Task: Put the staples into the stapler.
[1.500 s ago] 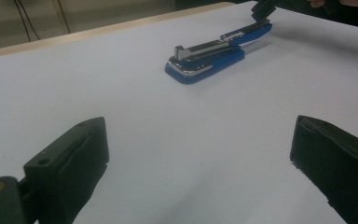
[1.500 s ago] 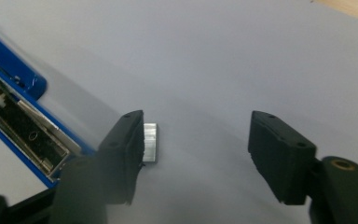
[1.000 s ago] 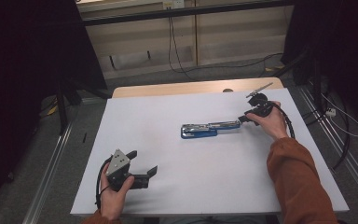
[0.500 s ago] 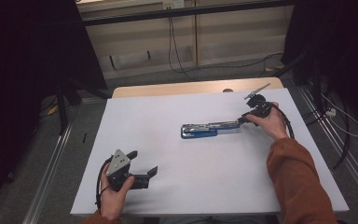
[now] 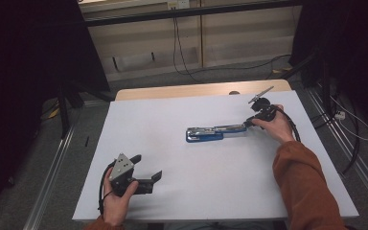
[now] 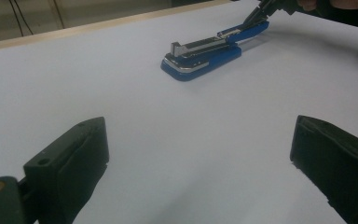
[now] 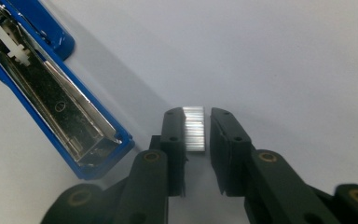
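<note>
On the white table (image 5: 182, 191), right gripper (image 7: 195, 128) closing around ridged silver staples (image 7: 195, 128); left gripper (image 6: 200, 154) released.

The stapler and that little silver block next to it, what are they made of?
The stapler looks like glossy blue plastic or painted metal around a shiny, mirror-like steel channel. The little silver block seems to be a strip of metal staples: bright and finely ridged, between the right gripper fingers.
</note>
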{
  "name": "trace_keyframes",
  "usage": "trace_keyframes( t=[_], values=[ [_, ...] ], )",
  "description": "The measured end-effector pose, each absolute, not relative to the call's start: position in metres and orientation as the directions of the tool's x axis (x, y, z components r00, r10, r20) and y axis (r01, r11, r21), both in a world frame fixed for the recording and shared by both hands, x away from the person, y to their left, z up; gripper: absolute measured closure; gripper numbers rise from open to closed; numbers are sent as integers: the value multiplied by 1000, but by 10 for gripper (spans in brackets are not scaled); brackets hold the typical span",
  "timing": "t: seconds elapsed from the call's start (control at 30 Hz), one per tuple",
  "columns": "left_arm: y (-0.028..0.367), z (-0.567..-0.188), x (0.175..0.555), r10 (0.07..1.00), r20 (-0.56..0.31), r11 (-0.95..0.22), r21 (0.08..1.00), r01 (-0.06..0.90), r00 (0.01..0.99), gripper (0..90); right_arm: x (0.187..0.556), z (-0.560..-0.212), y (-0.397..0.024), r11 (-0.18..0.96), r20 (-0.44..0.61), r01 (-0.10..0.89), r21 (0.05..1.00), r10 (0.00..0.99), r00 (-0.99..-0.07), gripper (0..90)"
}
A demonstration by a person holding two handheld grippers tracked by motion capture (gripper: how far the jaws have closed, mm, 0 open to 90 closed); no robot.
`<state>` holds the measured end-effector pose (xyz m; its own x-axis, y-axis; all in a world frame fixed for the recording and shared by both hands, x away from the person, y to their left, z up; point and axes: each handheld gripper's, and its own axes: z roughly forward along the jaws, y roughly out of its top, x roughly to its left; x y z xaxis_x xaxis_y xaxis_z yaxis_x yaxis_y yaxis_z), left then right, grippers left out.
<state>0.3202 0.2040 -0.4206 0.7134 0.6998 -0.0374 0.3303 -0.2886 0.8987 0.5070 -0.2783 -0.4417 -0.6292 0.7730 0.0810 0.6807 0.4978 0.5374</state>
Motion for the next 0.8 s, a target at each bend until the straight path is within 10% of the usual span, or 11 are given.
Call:
trace_keyframes(
  t=[0.8],
  values=[
    [204,-421,321,702,-40,-282,901,330,711,46,504,-433,-284,470,83,687,554,790,-608,790]
  ],
)
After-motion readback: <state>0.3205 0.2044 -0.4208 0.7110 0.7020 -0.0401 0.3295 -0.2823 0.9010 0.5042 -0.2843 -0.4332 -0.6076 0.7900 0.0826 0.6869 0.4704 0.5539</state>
